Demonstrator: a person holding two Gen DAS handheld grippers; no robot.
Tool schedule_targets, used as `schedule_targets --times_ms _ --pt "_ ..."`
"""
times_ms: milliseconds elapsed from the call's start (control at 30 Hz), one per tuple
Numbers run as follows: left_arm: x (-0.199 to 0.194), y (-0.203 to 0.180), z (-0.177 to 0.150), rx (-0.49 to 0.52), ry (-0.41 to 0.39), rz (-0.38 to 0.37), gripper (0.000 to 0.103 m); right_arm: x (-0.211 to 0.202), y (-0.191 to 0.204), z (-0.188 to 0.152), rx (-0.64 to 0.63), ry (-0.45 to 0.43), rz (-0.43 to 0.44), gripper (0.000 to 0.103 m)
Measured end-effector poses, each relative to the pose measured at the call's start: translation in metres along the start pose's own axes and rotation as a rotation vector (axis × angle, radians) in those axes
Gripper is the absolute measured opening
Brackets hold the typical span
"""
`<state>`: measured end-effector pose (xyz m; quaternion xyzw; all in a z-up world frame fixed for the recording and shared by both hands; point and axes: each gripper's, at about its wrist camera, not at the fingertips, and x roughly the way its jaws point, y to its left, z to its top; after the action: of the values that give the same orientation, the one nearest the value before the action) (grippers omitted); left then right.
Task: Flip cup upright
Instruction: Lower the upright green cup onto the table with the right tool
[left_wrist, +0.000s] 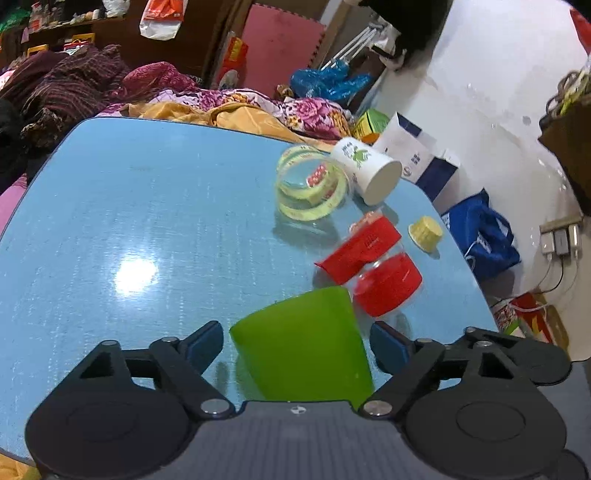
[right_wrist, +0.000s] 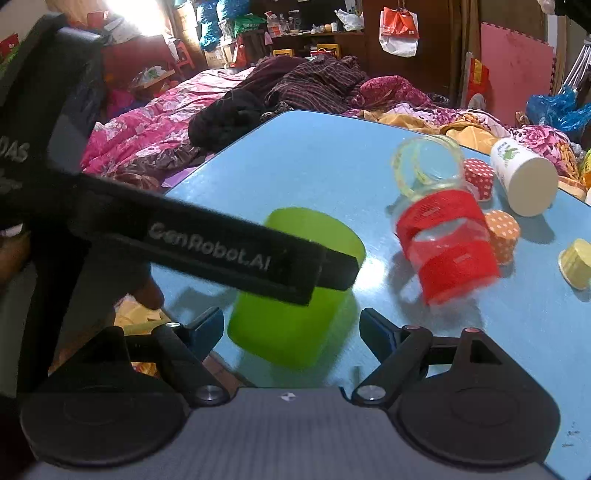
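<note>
A green plastic cup (left_wrist: 306, 347) stands upside down on the blue table (left_wrist: 147, 221), near its front edge. My left gripper (left_wrist: 297, 345) is open, its blue-padded fingers on either side of the cup, apart from it. In the right wrist view the same green cup (right_wrist: 291, 325) sits between the open fingers of my right gripper (right_wrist: 291, 328), also untouched. The left gripper's black arm (right_wrist: 221, 254) crosses in front of the cup there.
A clear glass with red bands (left_wrist: 373, 266) lies on its side right of the cup, with a clear yellow-banded glass (left_wrist: 310, 184), a white paper cup (left_wrist: 369, 170) and a small yellow cup (left_wrist: 424, 232) beyond. Bedding (right_wrist: 221, 110) lies past the table's far edge.
</note>
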<state>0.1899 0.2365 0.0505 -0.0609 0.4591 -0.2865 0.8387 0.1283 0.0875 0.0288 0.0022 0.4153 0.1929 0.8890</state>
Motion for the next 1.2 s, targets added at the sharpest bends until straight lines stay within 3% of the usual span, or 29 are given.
schedule_targets --times_ms 267,600,733,900,1067,1200 --pt "0.006 -0.016 0.011 0.042 0.043 0.068 0.084 -0.020 -0.031 -0.020 0.071 -0.026 0.022 0.082" --pt "0.005 -0.035 0.016 0.125 0.016 0.115 0.084 -0.051 -0.064 -0.045 0.167 -0.135 0.101 0.082" --pt "0.000 -0.041 0.013 0.170 -0.033 0.116 0.084 -0.061 -0.074 -0.054 0.199 -0.176 0.121 0.083" --pt "-0.016 -0.049 0.001 0.251 -0.176 0.143 0.083 -0.065 -0.080 -0.064 0.230 -0.222 0.146 0.083" --pt "-0.026 -0.046 -0.011 0.296 -0.309 0.193 0.083 -0.069 -0.084 -0.077 0.264 -0.312 0.079 0.083" --pt "-0.020 -0.042 -0.011 0.317 -0.323 0.196 0.082 -0.066 -0.087 -0.084 0.289 -0.340 0.096 0.084"
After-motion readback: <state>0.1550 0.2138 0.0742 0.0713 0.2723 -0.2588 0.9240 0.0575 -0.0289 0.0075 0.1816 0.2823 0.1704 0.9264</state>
